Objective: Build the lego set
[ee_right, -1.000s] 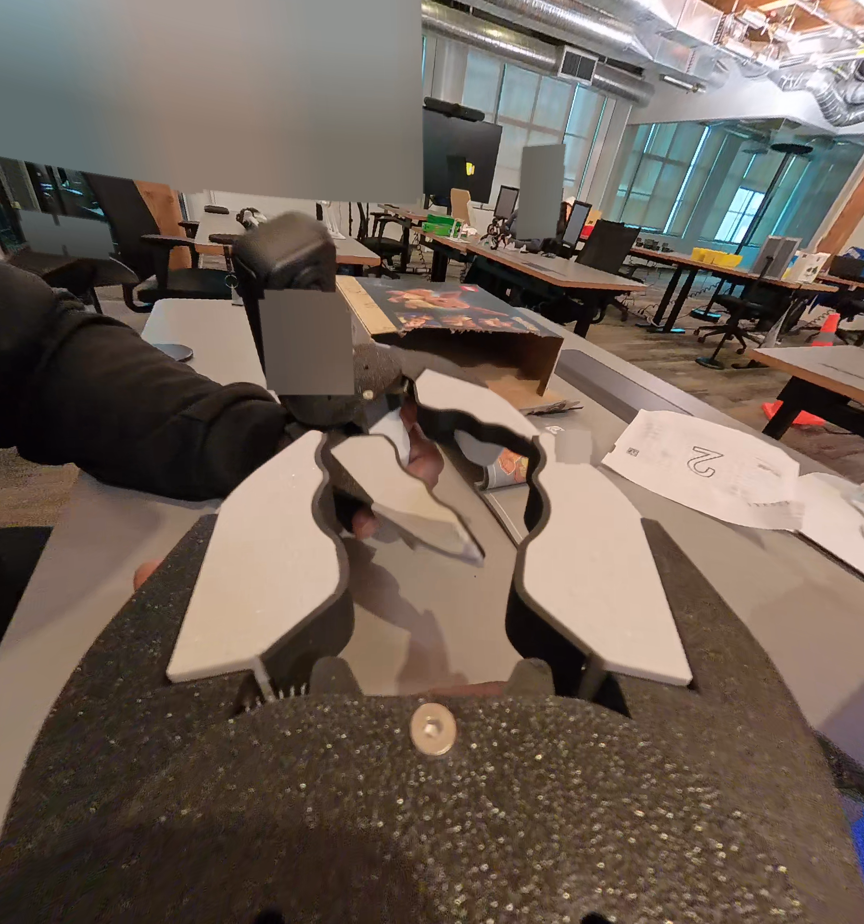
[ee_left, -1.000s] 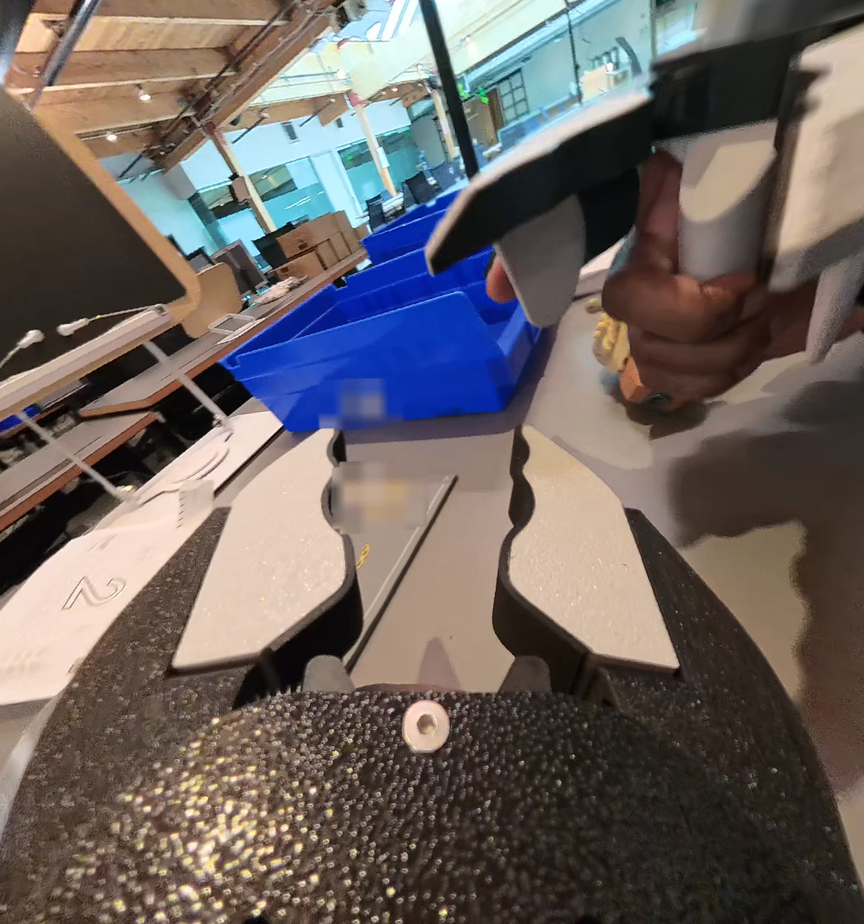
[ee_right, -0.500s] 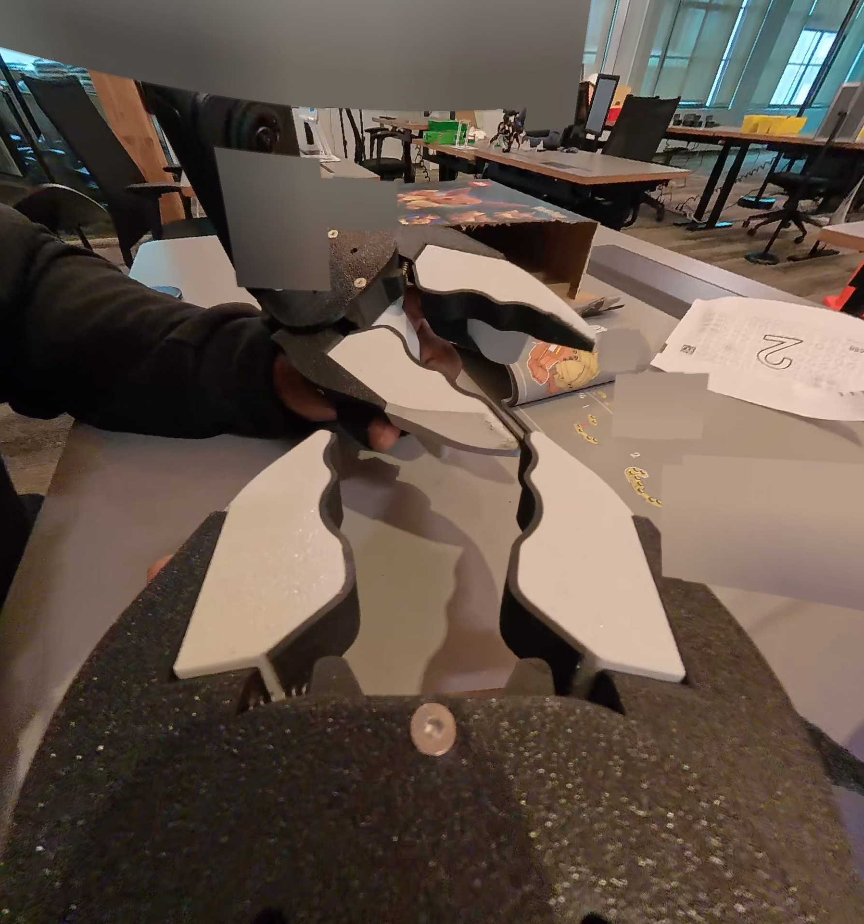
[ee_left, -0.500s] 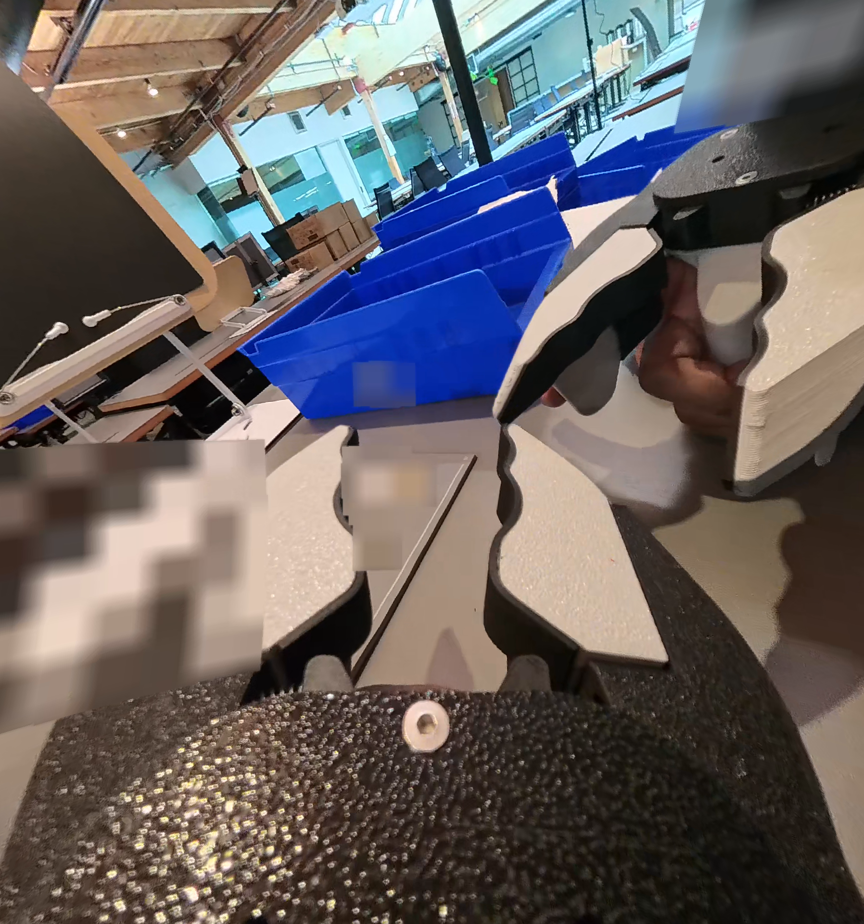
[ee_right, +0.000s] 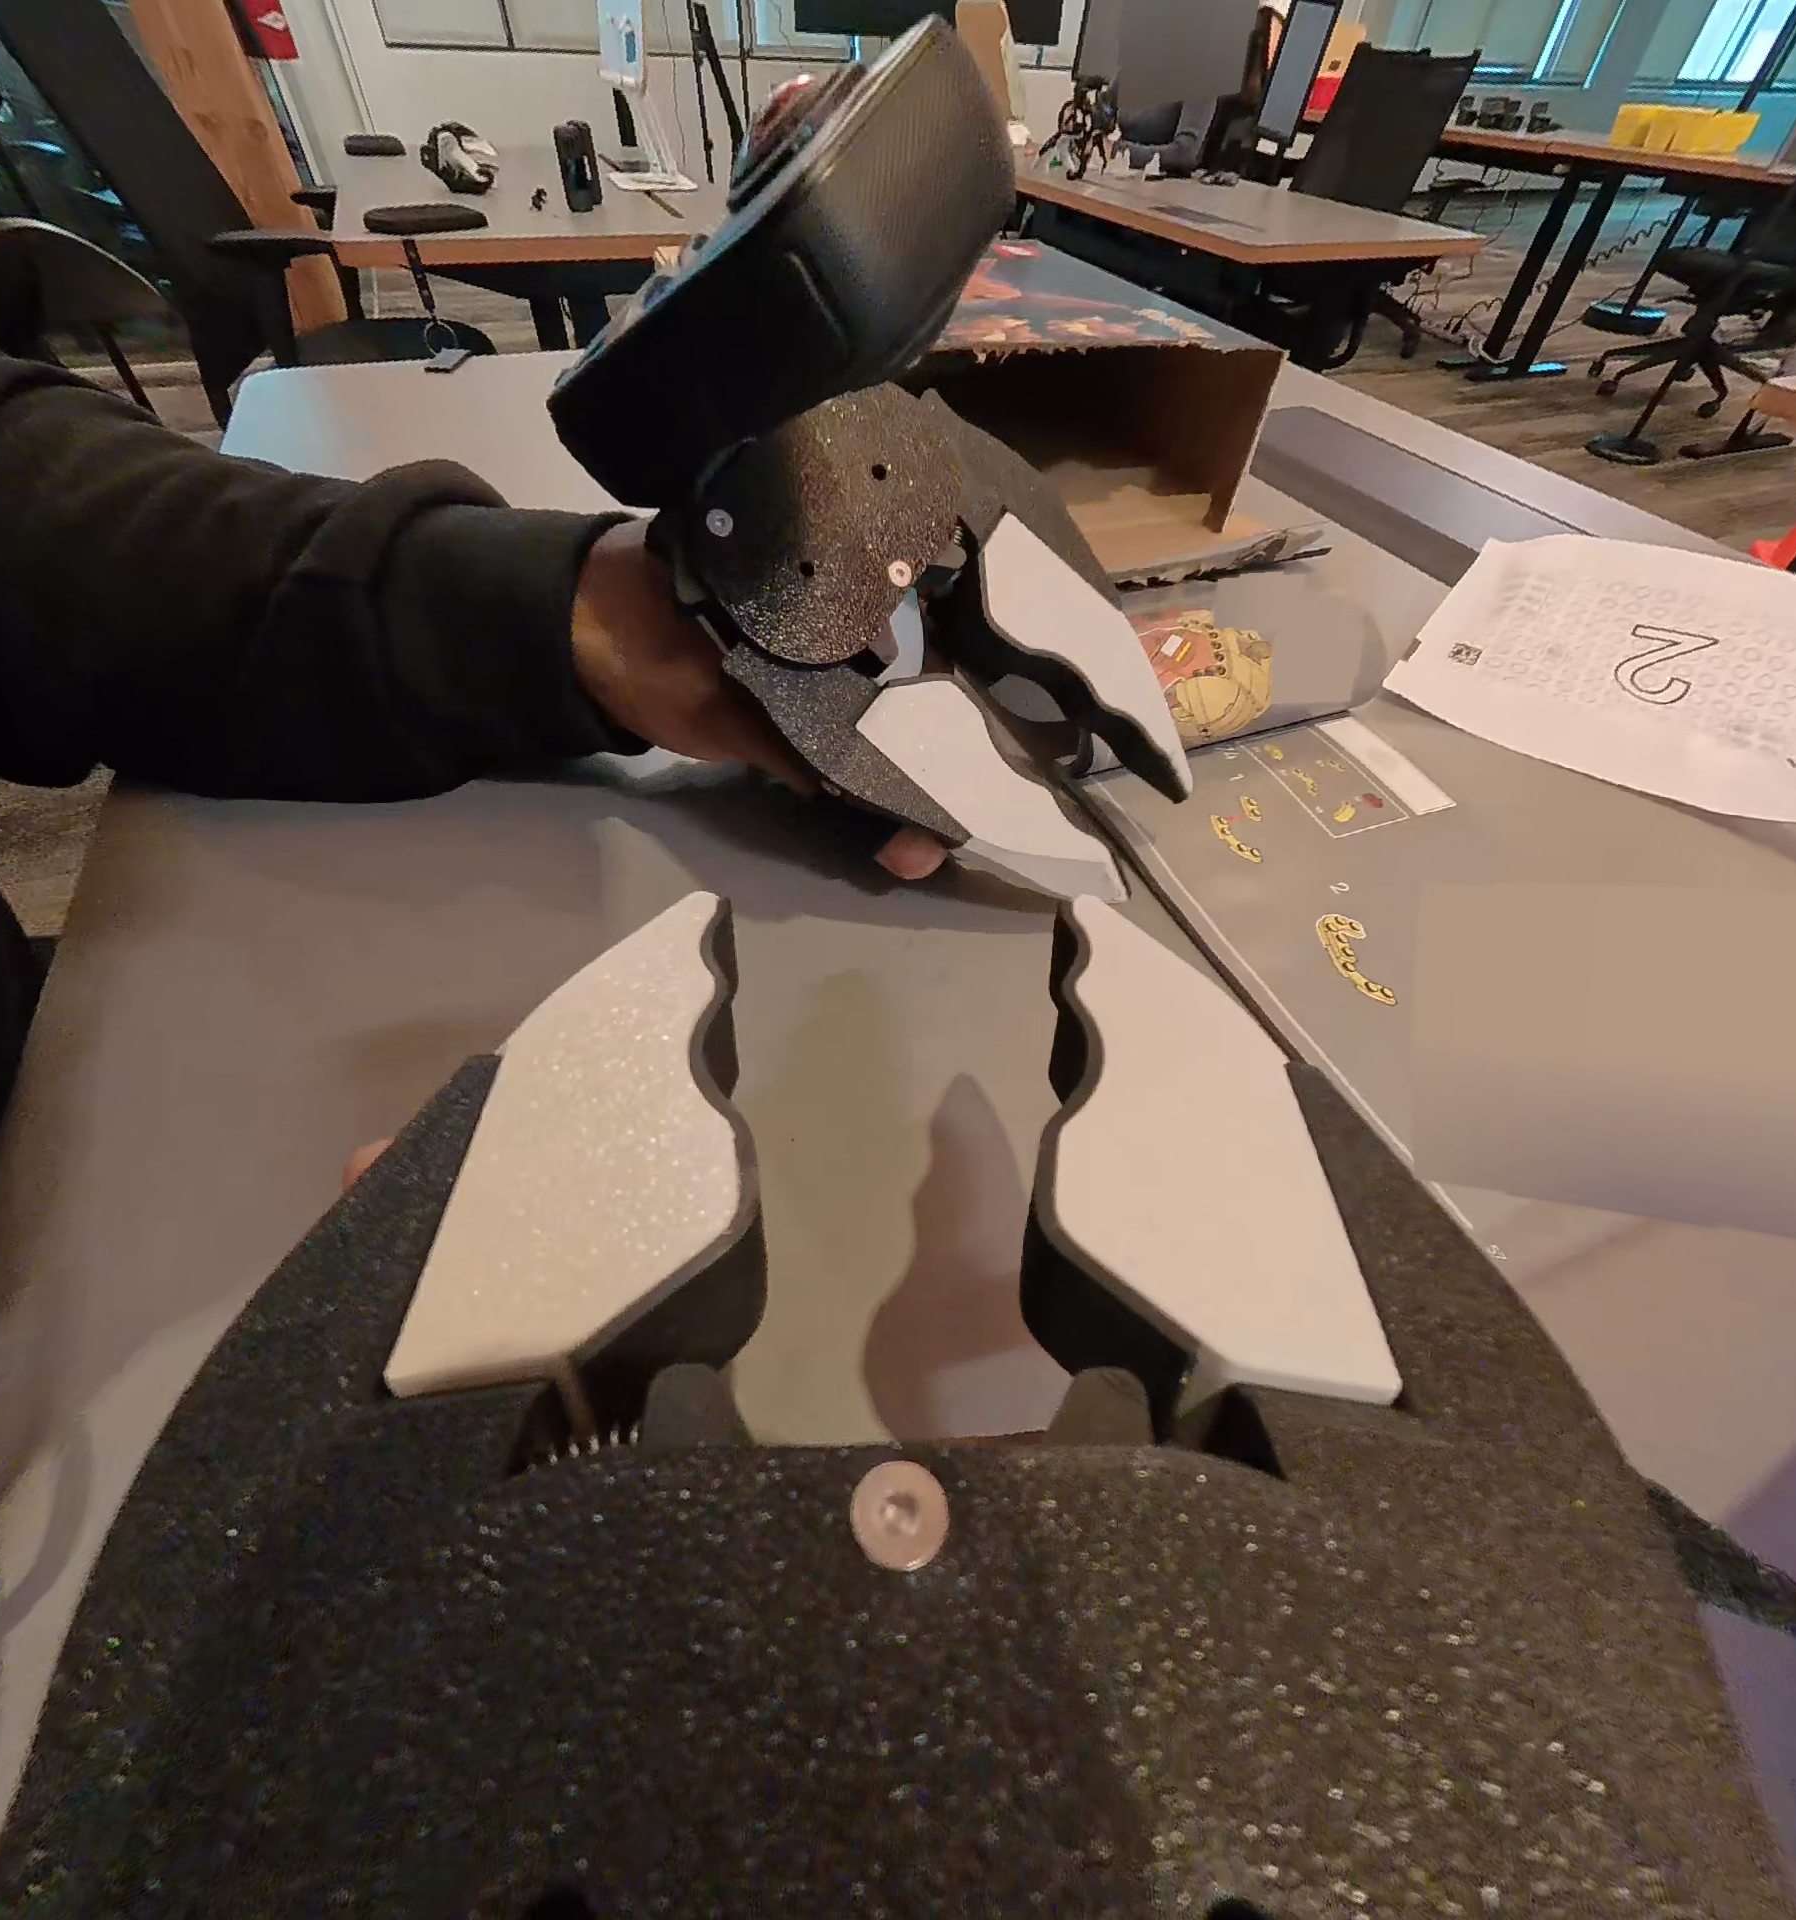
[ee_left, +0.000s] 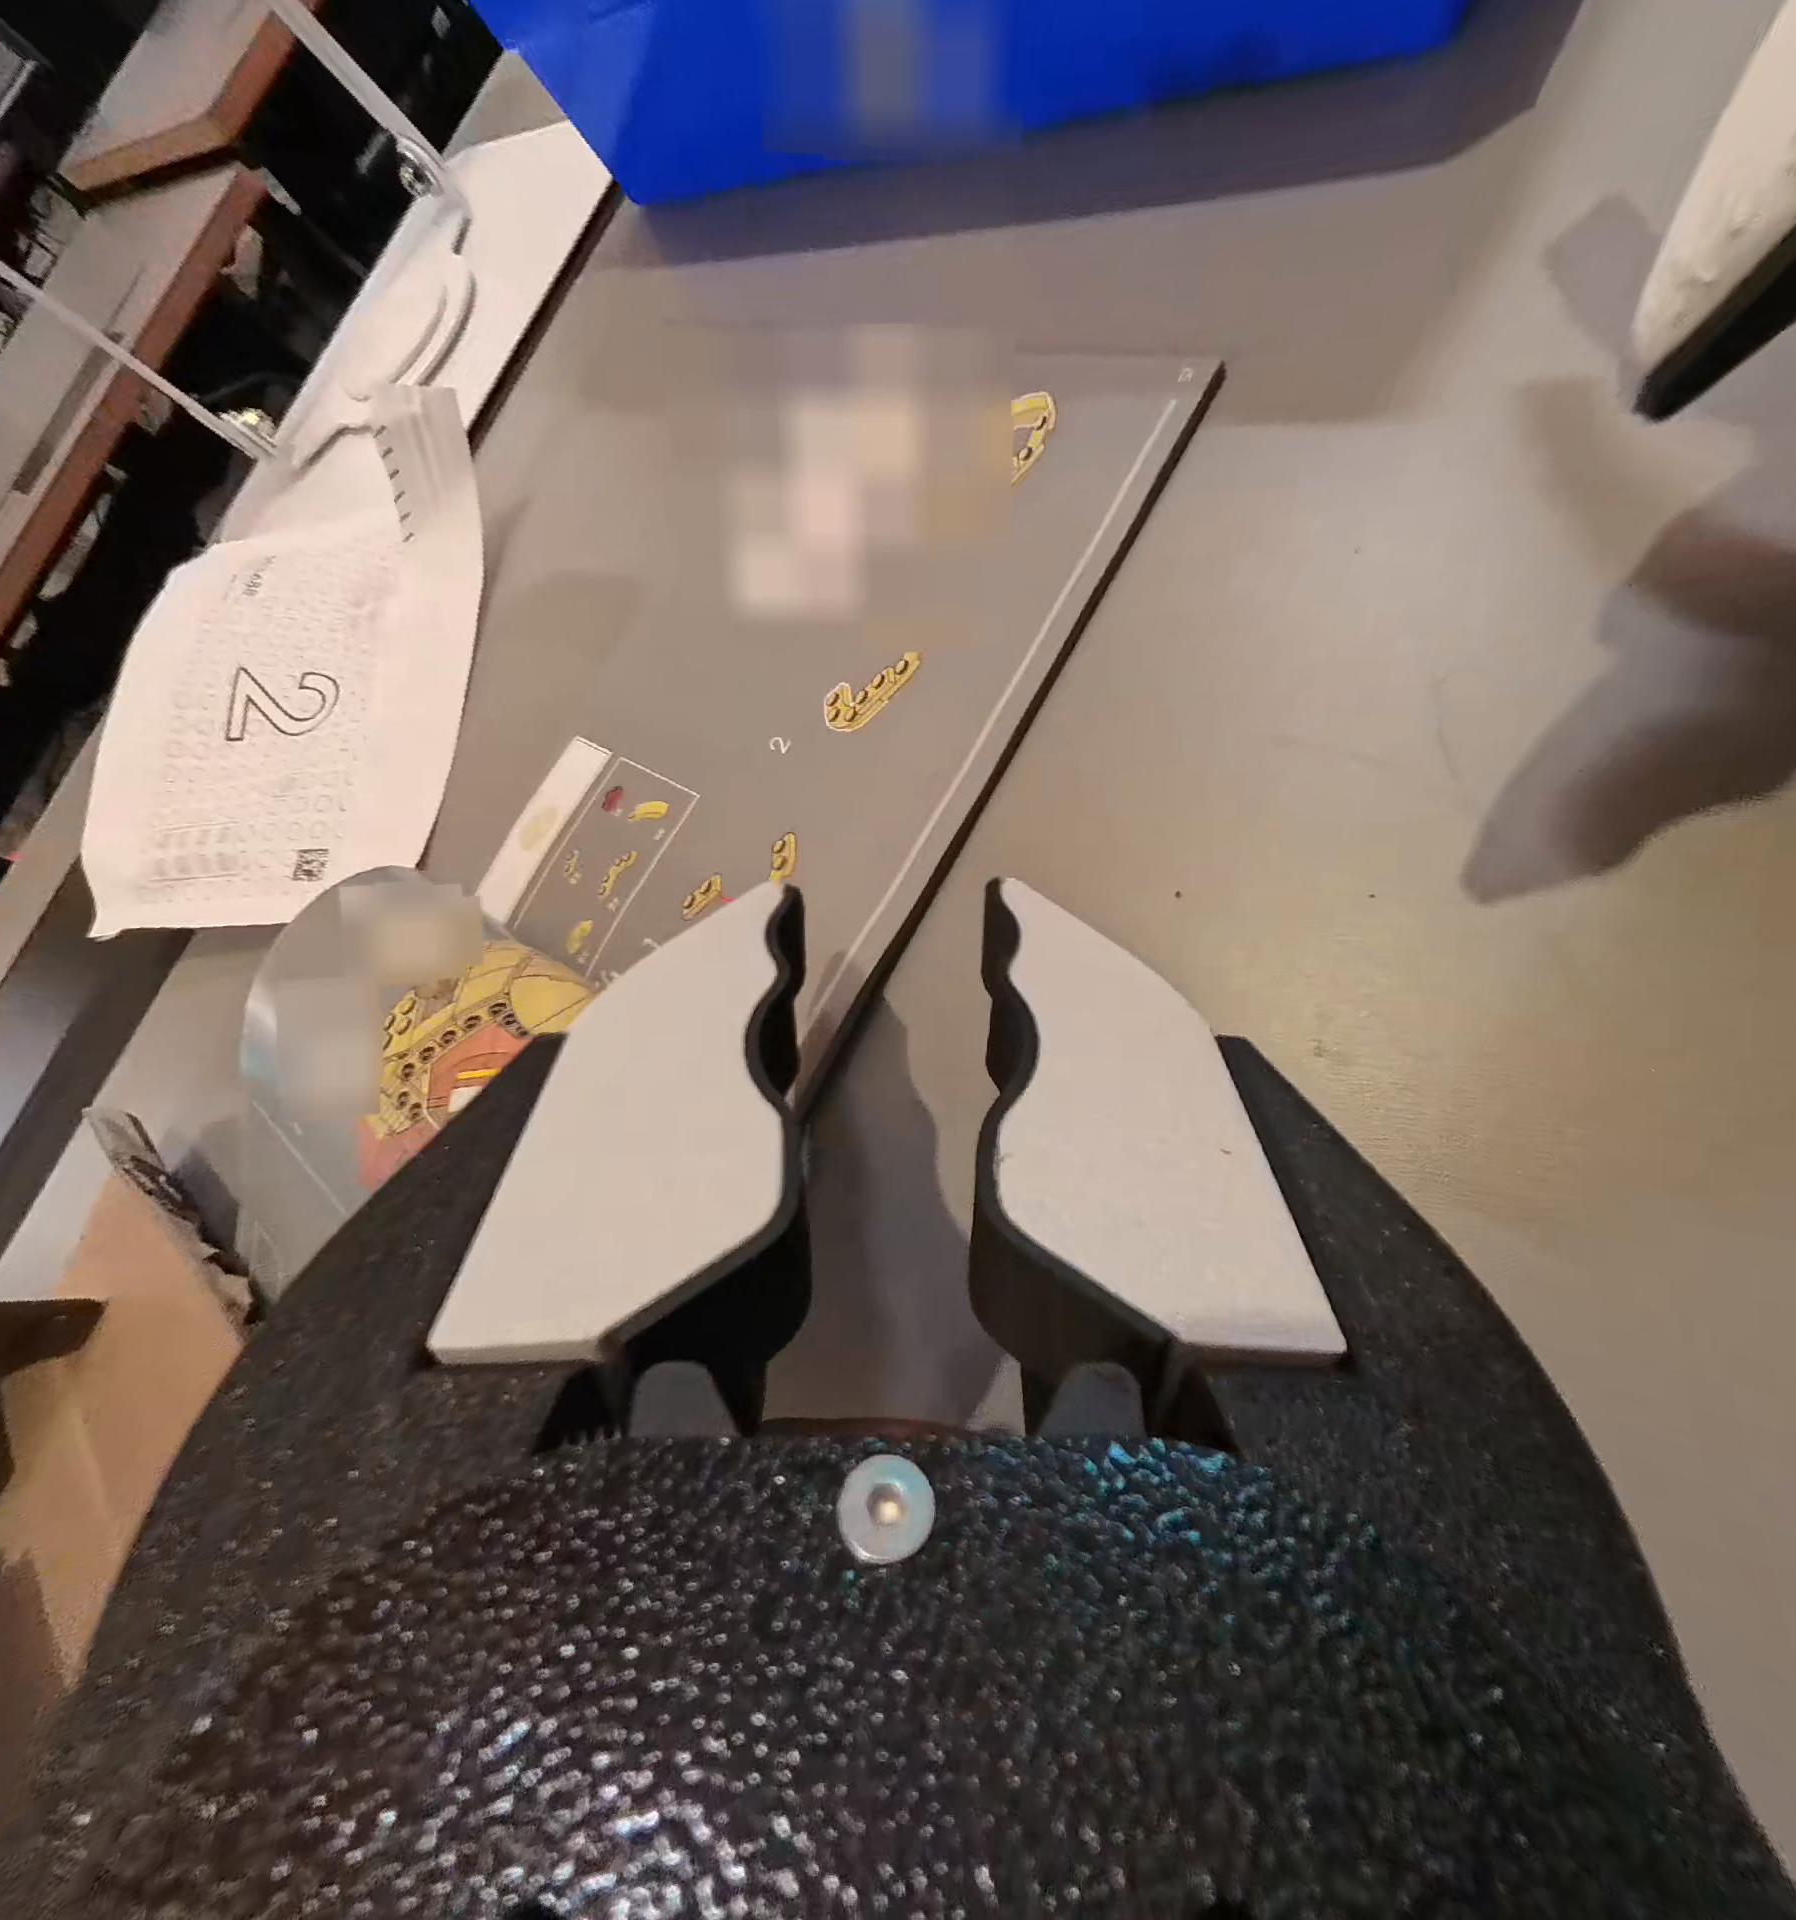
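On the grey counter (ee_left: pixel 1393 727), the left gripper (ee_left: pixel 889 894) straddles the instruction booklet's (ee_left: pixel 769 623) near edge, fingers spread; the right gripper (ee_right: pixel 889 914) hovers nearby, fingers spread, bare.

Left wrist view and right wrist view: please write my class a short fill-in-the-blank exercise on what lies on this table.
1. The bin behind the grey instruction booklet is ____.
2. The left gripper hovers at the booklet's ____.
3. Nothing sits between the right gripper fingers; they are ____.
4. The opened box is made of ____.

Missing words: blue; edge; open; cardboard
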A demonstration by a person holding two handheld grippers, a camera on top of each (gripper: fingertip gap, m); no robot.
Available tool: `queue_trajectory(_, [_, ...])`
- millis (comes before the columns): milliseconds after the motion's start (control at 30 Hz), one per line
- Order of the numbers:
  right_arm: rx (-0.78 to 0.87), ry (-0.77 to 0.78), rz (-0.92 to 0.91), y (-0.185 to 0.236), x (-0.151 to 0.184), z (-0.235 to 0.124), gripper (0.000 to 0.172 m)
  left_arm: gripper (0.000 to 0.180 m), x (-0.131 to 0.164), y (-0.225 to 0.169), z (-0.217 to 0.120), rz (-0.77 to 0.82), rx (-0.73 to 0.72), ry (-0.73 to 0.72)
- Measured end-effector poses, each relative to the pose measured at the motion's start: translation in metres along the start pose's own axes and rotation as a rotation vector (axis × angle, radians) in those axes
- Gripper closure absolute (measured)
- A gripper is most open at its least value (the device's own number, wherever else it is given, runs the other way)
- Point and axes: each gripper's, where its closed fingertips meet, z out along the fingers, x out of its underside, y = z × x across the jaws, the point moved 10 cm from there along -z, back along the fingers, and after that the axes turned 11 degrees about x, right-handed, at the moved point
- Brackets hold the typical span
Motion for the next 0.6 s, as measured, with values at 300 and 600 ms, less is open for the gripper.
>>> queue_trajectory(300, [0.007,0.007,-0.058,0.0054,0.0009,-0.0009,0.116,0.149,-0.0032,-0.0050,0.0015,0.003,-0.007,-0.016])
queue_trajectory(600, [0.018,0.008,-0.009,0.0004,0.0016,-0.0034,0.117,0.149,-0.0039,-0.0053,0.0007,-0.010,-0.017,-0.039])
